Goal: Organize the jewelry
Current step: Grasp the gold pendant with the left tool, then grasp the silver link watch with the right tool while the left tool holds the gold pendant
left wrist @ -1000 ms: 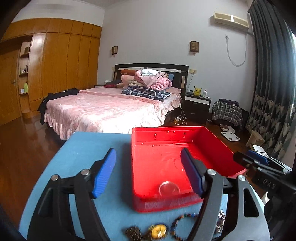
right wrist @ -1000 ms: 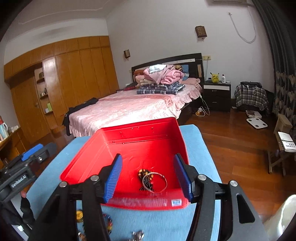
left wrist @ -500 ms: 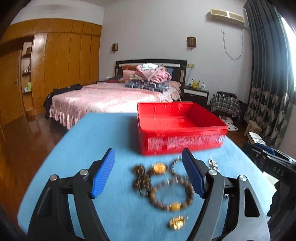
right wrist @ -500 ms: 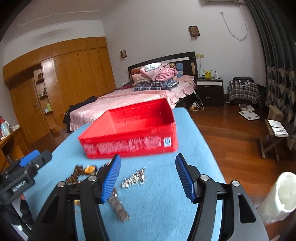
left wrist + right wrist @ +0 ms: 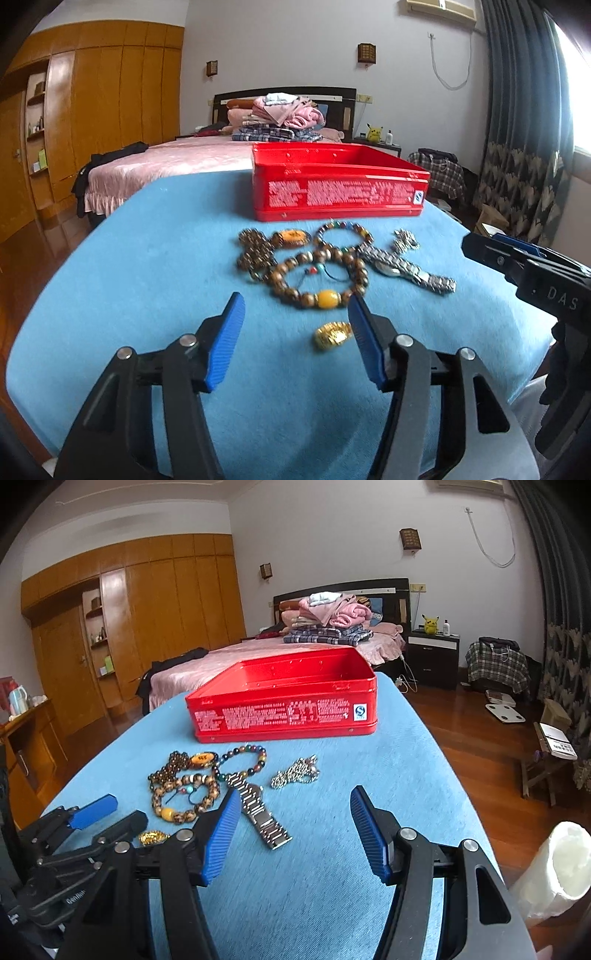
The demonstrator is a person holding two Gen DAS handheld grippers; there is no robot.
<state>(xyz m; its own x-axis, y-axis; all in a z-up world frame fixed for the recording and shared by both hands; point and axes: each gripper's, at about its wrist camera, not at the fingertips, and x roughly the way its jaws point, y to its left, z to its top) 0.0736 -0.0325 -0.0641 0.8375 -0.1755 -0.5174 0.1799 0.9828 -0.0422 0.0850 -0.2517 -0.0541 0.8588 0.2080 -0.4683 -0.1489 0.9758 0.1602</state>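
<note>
A red tin box (image 5: 340, 184) (image 5: 284, 705) stands at the far end of the blue table (image 5: 147, 258). In front of it lie a wooden bead bracelet with a yellow bead (image 5: 317, 280) (image 5: 184, 797), a coloured bead bracelet (image 5: 345, 236) (image 5: 243, 757), a dark bead cluster with an amber piece (image 5: 266, 247), a silver watch (image 5: 406, 269) (image 5: 258, 812), a silver chain (image 5: 295, 771) and a gold ring (image 5: 332, 334) (image 5: 151, 837). My left gripper (image 5: 295, 339) is open, low over the table just before the gold ring. My right gripper (image 5: 291, 830) is open and empty, near the watch.
A white roll (image 5: 550, 871) sits off the table's right edge. Beyond the table are a bed with folded clothes (image 5: 207, 158), wooden wardrobes (image 5: 92, 110), a nightstand (image 5: 432, 657) and curtains (image 5: 524, 129).
Both grippers have pulled back from above the red box and dropped low toward the near table. The jewelry that lay at the frame bottom now lies ahead of the fingers. Both stay open.
</note>
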